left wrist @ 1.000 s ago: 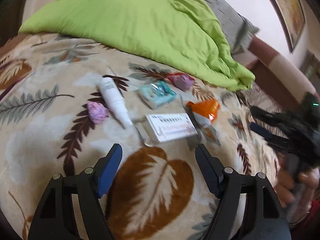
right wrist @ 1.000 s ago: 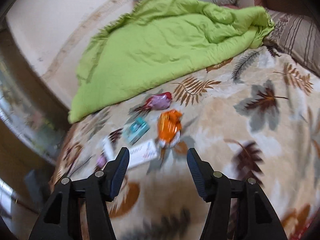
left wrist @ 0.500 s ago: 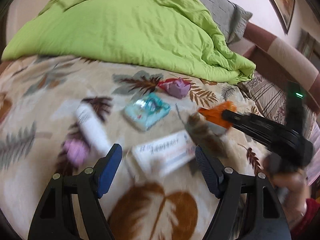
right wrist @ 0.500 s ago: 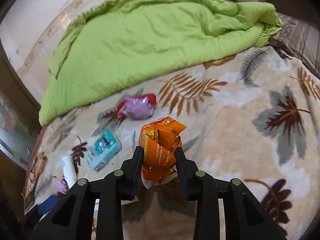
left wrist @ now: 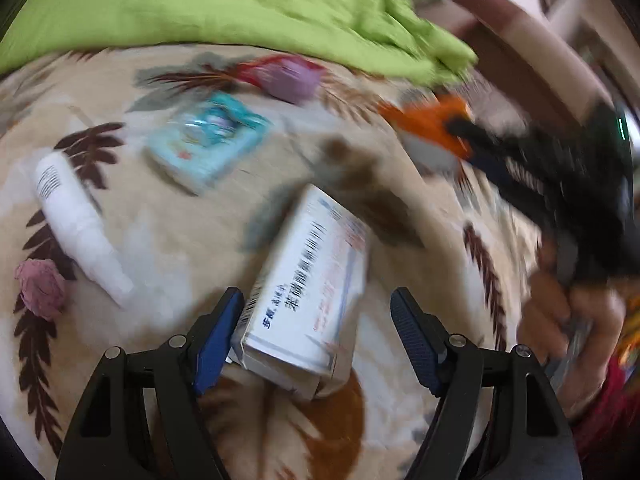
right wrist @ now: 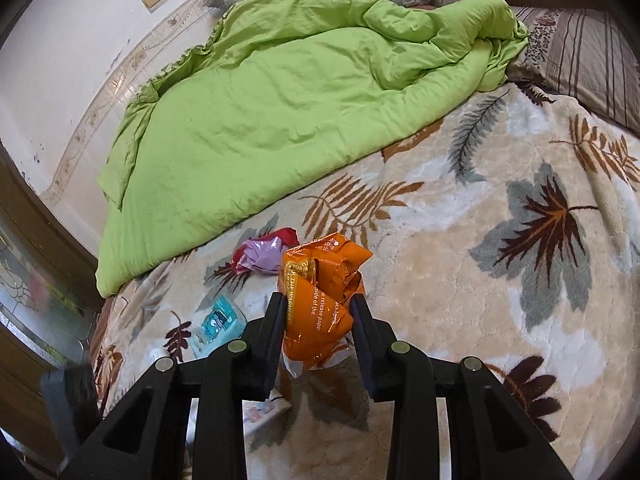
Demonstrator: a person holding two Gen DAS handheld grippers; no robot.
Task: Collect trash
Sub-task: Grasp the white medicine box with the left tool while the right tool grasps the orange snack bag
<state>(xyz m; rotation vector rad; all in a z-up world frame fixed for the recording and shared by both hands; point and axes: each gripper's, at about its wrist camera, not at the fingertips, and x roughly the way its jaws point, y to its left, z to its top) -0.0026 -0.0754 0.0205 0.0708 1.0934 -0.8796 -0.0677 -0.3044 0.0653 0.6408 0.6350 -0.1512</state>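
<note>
On the bed (left wrist: 132, 232), from its left side: a pink crumpled scrap (left wrist: 42, 288), a white tube (left wrist: 76, 224), a teal packet (left wrist: 208, 138) and a purple-and-red wrapper (left wrist: 286, 76) lie spread toward the green quilt (left wrist: 224, 4).

The left gripper (left wrist: 316, 336) has come down over the white box (left wrist: 310, 288), which a second ago lay well ahead of it. Its jaws stand wide apart around the box; the left finger looks to touch the box's end, the right one is clear, so nothing is gripped.

The right gripper (right wrist: 318, 314), empty and open a second ago, is now clamped on the orange wrapper (right wrist: 320, 304) and has it raised off the bed. One piece is collected and a second is probably next.

The left view is blurred; it shows the box, tube and pink scrap, and the right gripper (left wrist: 460, 136) from the side. The right view shows the squeeze on the wrapper sharply, but hides the box almost wholly behind its own fingers.
</note>
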